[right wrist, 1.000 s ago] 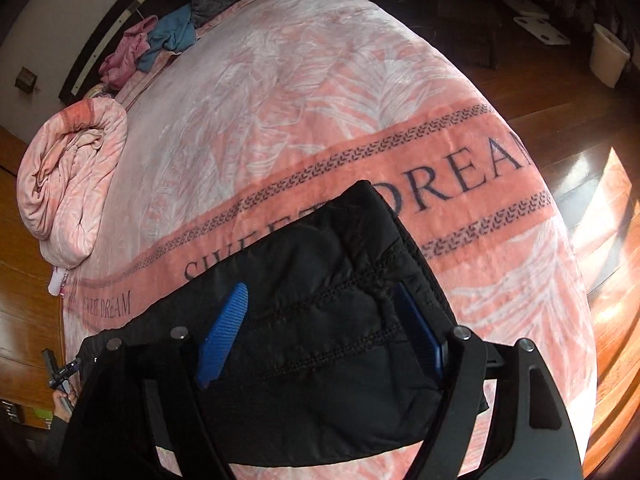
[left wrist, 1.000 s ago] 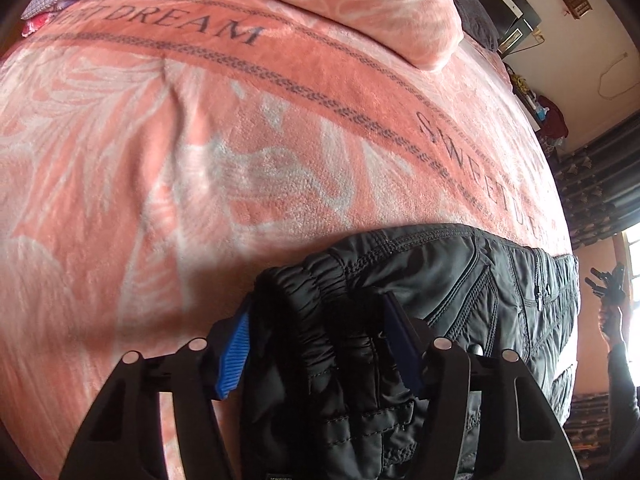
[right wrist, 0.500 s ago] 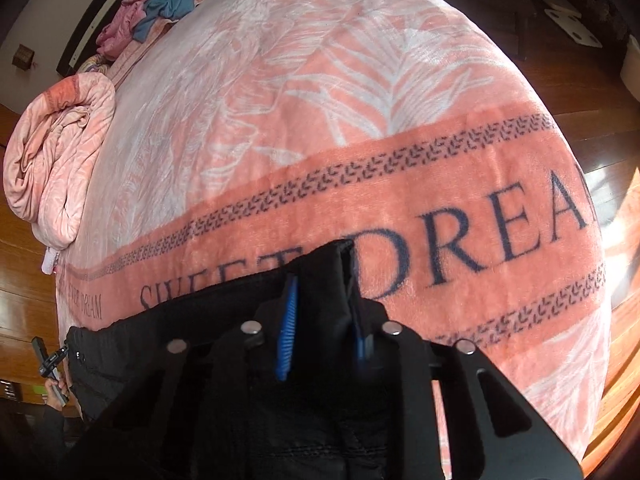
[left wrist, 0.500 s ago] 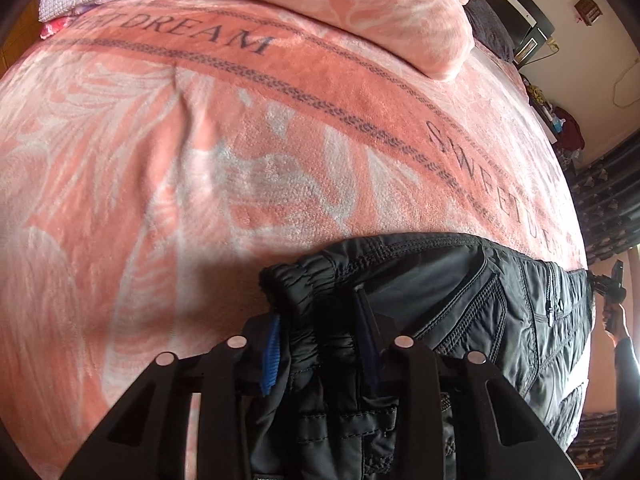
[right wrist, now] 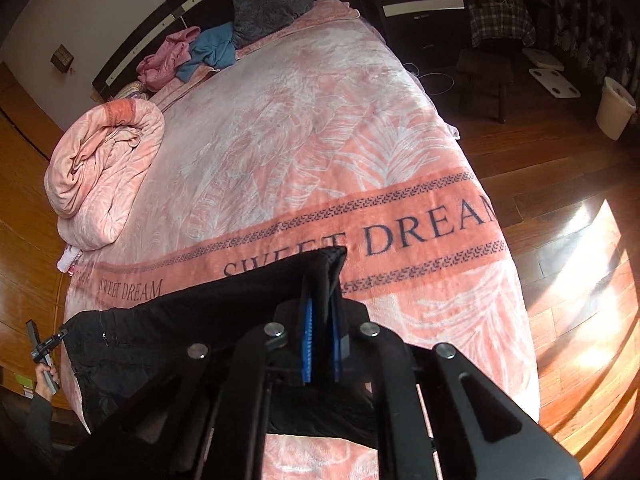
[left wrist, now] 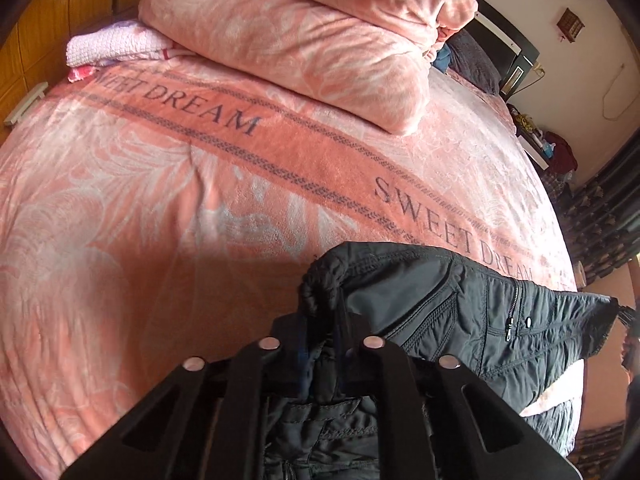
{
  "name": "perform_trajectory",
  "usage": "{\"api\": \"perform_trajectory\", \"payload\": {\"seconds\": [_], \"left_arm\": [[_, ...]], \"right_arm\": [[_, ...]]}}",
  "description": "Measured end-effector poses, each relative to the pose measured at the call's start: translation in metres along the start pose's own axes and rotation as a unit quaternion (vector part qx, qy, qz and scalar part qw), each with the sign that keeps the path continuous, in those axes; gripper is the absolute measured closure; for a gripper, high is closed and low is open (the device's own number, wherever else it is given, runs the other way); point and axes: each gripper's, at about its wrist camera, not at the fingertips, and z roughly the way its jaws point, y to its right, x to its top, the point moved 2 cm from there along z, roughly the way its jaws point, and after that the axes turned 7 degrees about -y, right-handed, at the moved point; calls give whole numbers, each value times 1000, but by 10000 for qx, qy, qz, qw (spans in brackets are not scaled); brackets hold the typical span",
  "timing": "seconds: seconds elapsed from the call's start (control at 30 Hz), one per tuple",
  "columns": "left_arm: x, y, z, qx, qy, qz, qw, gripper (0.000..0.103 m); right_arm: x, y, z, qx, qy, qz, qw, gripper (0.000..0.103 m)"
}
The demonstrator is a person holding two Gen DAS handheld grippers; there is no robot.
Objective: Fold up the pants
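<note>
The black pants (left wrist: pixel 460 320) hang stretched over the foot edge of the bed (left wrist: pixel 160 200), between both grippers. The left gripper (left wrist: pixel 324 320) pinches the gathered waistband corner; the right gripper (right wrist: pixel 322 316) is pressed together on the opposite corner.

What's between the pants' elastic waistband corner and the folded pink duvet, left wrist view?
Only bare "SWEET DREAM" blanket in the left wrist view; nothing rests on it between the pants, clamped in the left gripper, and the folded duvet.
</note>
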Motion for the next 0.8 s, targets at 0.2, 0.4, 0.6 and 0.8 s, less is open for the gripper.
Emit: {"api": "perform_trajectory", "payload": {"seconds": [0.2, 0.4, 0.6, 0.8], "left_arm": [[-18, 22, -56, -175, 324, 332, 9988, 93], [-49, 26, -98, -380, 541, 388, 9971, 93], [-92, 18, -136, -510, 712, 357, 9955, 93], [-143, -1, -146, -520, 688, 231, 9960, 93]], "right_arm": [[-69, 3, -63, 14, 328, 84, 9994, 97], [-147, 15, -99, -19, 487, 246, 9985, 98], [-220, 26, -126, 46, 696, 551, 9960, 98], [-293, 27, -142, -83, 829, 662, 9943, 97]]}}
